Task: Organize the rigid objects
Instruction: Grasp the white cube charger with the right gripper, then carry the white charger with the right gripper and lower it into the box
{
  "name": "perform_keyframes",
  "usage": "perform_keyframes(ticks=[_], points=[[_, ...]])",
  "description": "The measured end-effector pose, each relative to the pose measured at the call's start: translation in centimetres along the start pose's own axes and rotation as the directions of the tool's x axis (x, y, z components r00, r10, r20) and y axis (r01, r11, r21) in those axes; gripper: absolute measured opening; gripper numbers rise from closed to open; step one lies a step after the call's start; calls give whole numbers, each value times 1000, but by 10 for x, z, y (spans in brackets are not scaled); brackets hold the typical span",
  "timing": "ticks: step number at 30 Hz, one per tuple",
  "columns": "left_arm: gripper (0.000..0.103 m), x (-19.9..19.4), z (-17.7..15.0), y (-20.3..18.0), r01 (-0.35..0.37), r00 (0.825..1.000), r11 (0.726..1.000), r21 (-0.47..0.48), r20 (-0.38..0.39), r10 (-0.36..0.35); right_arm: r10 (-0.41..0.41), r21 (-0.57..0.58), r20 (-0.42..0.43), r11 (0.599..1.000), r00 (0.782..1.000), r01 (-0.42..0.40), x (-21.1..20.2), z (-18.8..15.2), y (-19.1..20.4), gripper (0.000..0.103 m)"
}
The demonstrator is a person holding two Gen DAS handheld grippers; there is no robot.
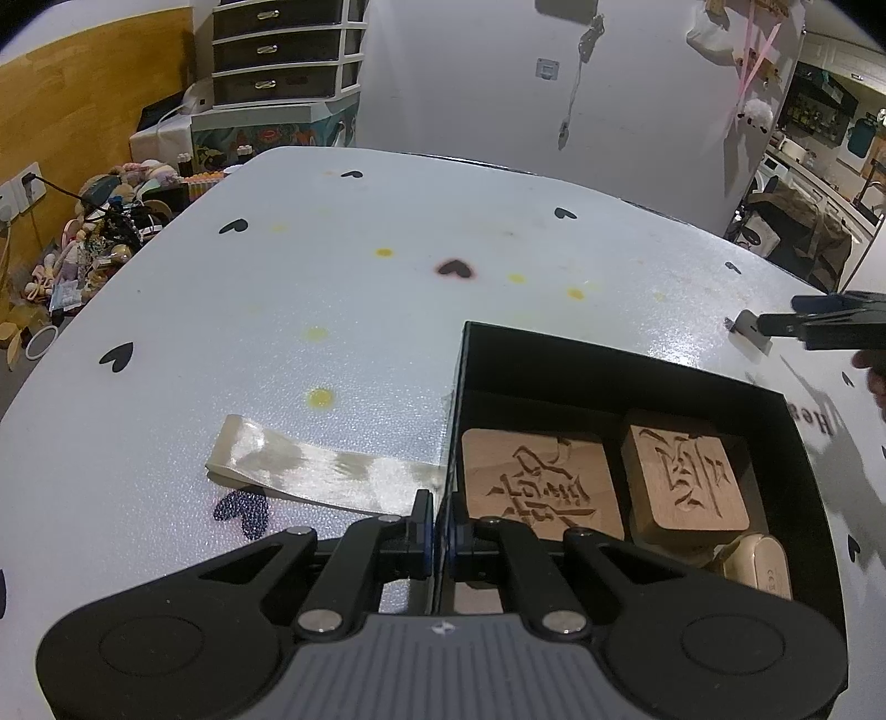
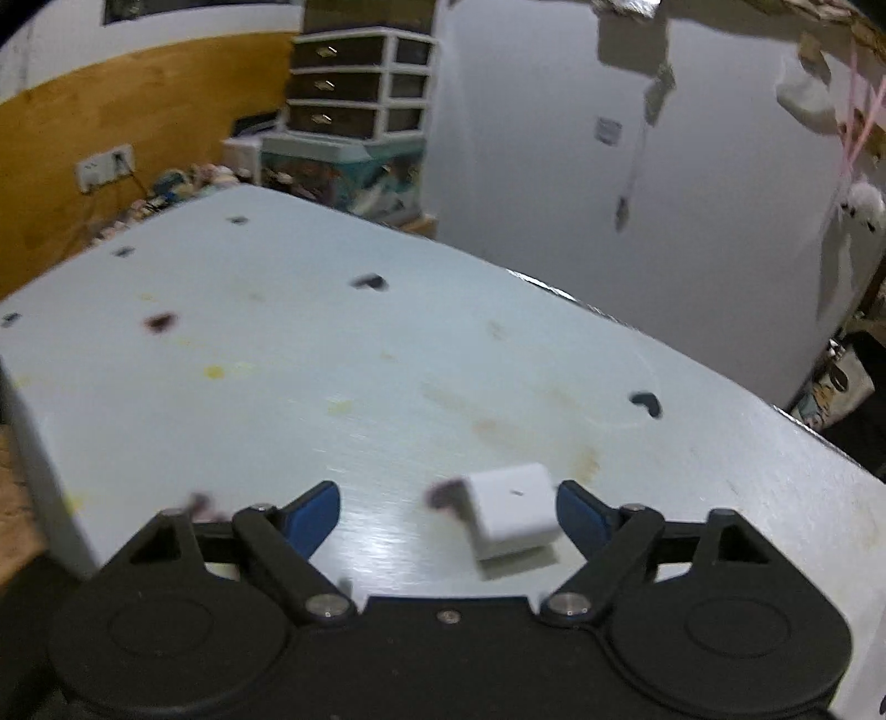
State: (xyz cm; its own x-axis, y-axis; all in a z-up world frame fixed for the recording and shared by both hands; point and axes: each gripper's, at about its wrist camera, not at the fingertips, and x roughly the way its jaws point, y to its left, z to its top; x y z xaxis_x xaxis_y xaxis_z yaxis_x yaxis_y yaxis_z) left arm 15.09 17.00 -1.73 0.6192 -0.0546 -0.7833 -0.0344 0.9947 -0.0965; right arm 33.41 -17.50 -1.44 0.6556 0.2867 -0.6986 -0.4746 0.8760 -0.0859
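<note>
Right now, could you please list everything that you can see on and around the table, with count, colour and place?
table: one, white with dark hearts and yellow stains, under everything
box: one, black, open, near right part of table
carved wooden blocks: two, light brown, inside the box
cream case: one, in the box's near corner
shiny strip: one, pale, on the table left of the box
small cube: one, white, on the table
drawer unit: one, white frame with dark drawers, behind the table
left gripper: black, pinching the box's left wall
right gripper: black with blue pads, open around the cube
</note>
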Motion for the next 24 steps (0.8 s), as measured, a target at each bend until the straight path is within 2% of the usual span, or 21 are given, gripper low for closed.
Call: perform_keyframes(ticks=[4, 10, 14, 16, 18, 24], points=[[4, 0, 0, 0, 1, 1000, 1000, -2, -1, -1, -23, 35, -21, 999, 1000, 23, 22, -6, -17, 74], [4, 0, 1, -1, -1, 1000, 1000, -3, -6, 1, -35, -38, 7, 999, 999, 36, 38, -11, -25, 76], [4, 1, 2, -1, -5, 1000, 1000, -6, -11, 5, 11, -47, 15, 999, 1000, -11, 47, -9, -32, 77], [4, 2, 3, -1, -7, 1000, 1000, -7, -13, 7, 37, -31, 7, 999, 999, -37, 49, -7, -36, 67], [4, 2, 3, -1, -9, 1000, 1000, -9, -13, 9, 71, 2, -5, 997, 997, -71, 48, -6, -39, 62], [4, 2, 3, -2, -11, 1000, 1000, -7, -17, 11, 57, 31, -30, 998, 998, -56, 44, -8, -37, 62]])
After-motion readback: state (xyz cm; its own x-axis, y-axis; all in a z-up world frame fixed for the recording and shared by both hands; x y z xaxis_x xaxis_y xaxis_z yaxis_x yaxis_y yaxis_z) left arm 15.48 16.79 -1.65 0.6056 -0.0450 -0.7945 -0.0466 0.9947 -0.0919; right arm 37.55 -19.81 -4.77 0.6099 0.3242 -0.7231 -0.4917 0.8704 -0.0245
